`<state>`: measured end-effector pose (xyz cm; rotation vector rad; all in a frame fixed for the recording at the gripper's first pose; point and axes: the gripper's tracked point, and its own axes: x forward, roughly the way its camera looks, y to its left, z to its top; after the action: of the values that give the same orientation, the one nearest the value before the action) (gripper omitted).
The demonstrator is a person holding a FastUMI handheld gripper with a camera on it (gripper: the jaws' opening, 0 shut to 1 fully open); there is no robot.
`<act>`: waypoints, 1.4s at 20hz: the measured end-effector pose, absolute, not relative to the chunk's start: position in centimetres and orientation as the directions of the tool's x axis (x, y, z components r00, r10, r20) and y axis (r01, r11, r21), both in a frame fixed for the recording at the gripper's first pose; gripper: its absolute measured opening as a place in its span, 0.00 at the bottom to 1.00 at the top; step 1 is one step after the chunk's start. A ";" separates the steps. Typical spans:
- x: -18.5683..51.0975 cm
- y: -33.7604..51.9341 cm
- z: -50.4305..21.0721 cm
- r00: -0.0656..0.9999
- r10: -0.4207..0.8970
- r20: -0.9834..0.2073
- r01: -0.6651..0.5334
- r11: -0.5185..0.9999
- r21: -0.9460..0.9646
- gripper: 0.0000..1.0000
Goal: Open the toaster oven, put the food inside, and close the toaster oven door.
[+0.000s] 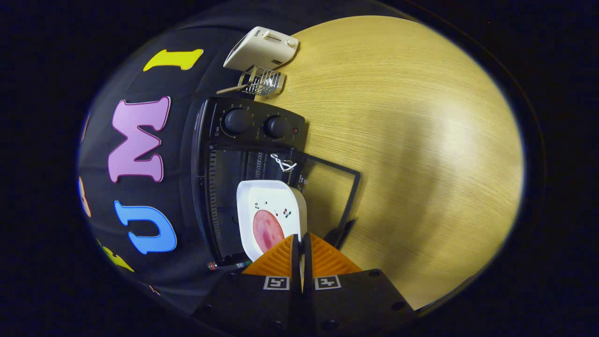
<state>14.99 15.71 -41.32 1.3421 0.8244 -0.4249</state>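
The view is rolled sideways. A black toaster oven [243,154] with two knobs stands on the wooden table, its glass door [332,196] swung down open onto the table. A white square plate [273,206] carrying a round pink slice of food [267,230] sits partly inside the oven's mouth, over the door hinge. My gripper [302,243] has its orange fingers [281,260] closed together on the plate's near rim. A white string loop [283,164] hangs on the door's handle edge.
A white pop-up toaster [262,47] and a small wire rack [262,80] stand beyond the oven. The light wooden table [412,140] stretches wide beside the open door.
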 end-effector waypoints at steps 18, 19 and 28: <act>26.6 18.8 -44.5 0.775 0.069 -0.628 0.630 0.002 0.777 0.13; 26.3 18.9 -44.2 0.779 0.073 -0.623 0.624 0.009 0.781 0.13; 23.2 19.2 -41.3 0.801 0.151 -0.579 0.559 0.154 0.815 0.98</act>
<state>23.20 19.21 -41.33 1.4095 0.6220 -0.3217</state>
